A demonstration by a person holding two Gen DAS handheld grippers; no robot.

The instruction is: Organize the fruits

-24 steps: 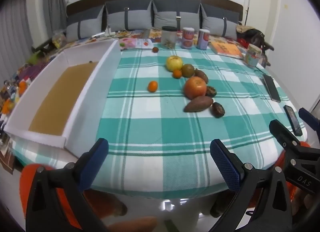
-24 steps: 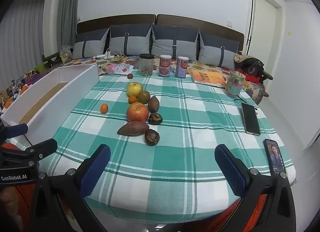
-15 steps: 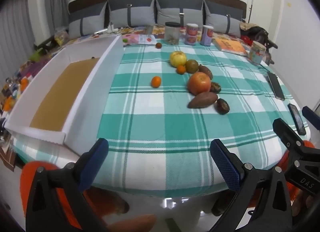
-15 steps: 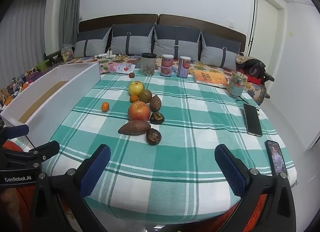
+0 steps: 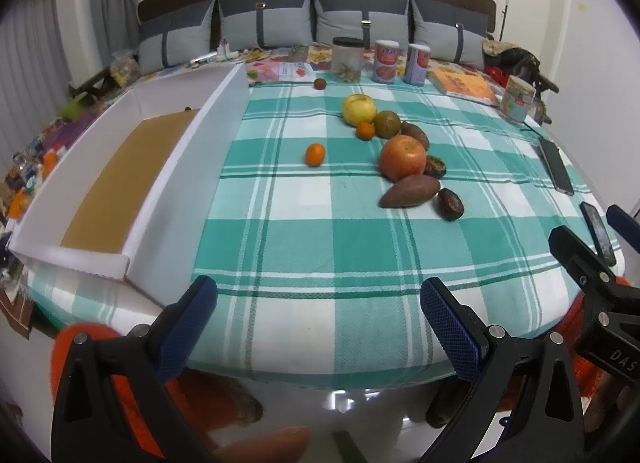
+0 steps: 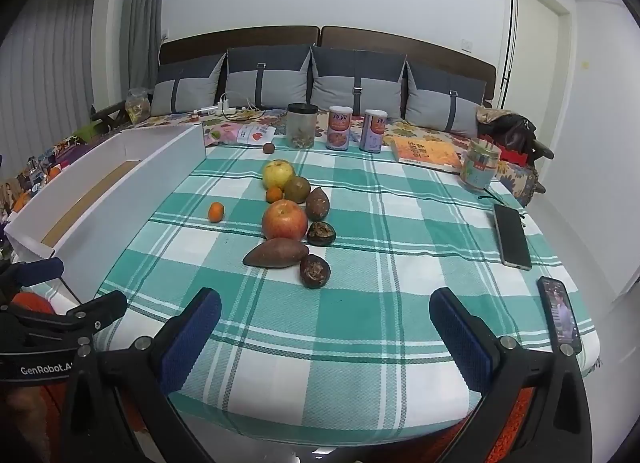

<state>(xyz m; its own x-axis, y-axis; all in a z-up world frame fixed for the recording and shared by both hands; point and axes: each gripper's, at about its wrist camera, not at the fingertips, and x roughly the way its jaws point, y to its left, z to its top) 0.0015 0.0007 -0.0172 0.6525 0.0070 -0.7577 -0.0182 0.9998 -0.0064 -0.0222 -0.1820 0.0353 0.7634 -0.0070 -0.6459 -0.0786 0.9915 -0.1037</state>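
Note:
A cluster of fruit lies mid-table on the green checked cloth: a red apple, a yellow apple, a green-brown round fruit, two small oranges, a sweet potato and dark wrinkled fruits. A white box with a brown floor stands at the left. My left gripper and right gripper are open and empty at the near table edge, well short of the fruit.
Two phones lie at the right edge. Jars and cans, a book and a small dark fruit stand at the back. A cushioned sofa is behind the table.
Both grippers tilted up slightly, so the table and fruit sit lower in both views. Nothing on the table moved.

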